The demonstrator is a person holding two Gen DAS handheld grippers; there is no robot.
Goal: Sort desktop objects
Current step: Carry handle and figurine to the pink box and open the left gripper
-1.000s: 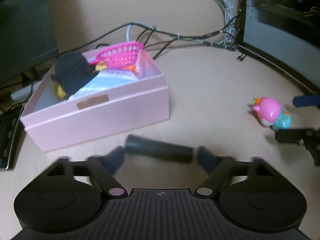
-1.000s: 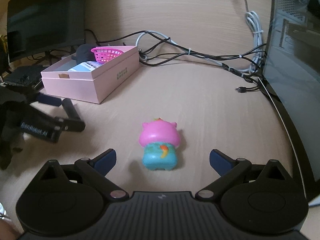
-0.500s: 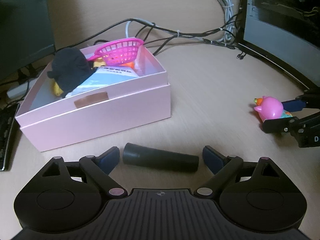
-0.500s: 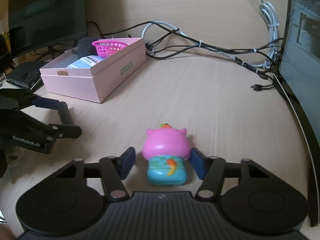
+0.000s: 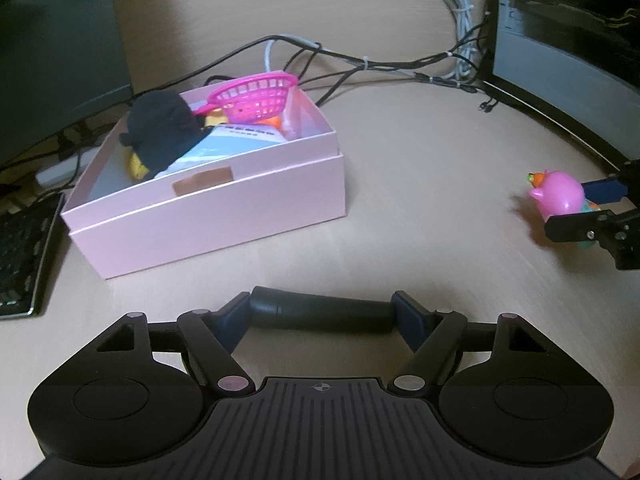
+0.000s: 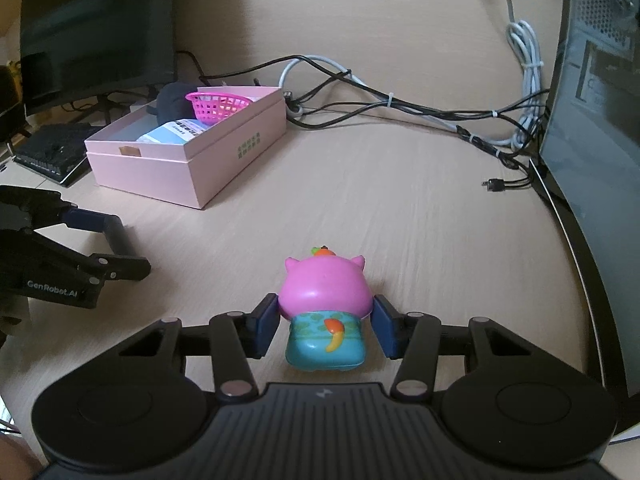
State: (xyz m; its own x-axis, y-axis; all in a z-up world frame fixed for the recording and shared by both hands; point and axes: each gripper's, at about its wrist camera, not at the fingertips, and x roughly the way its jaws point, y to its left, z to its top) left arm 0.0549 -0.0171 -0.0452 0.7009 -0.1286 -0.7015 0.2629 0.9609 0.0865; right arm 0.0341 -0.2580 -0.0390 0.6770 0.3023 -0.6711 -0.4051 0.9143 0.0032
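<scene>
**Both claws loaded, box at 11 o'clock**

Left gripper (image 5: 322, 316) pinches black cylinder (image 5: 322, 314) endwise; looks rigid, light, may roll. Right gripper (image 6: 323, 330) squeezes pig toy (image 6: 325, 312) at its sides; probably soft, smooth; pink box (image 6: 188, 160) at 11 o'clock.

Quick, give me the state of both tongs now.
Left tongs: shut on the black cylinder, gripped end to end.
Right tongs: shut on the pink pig toy.

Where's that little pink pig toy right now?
The pink pig toy stands on the desk between the right gripper fingers, right of the pink box.
</scene>
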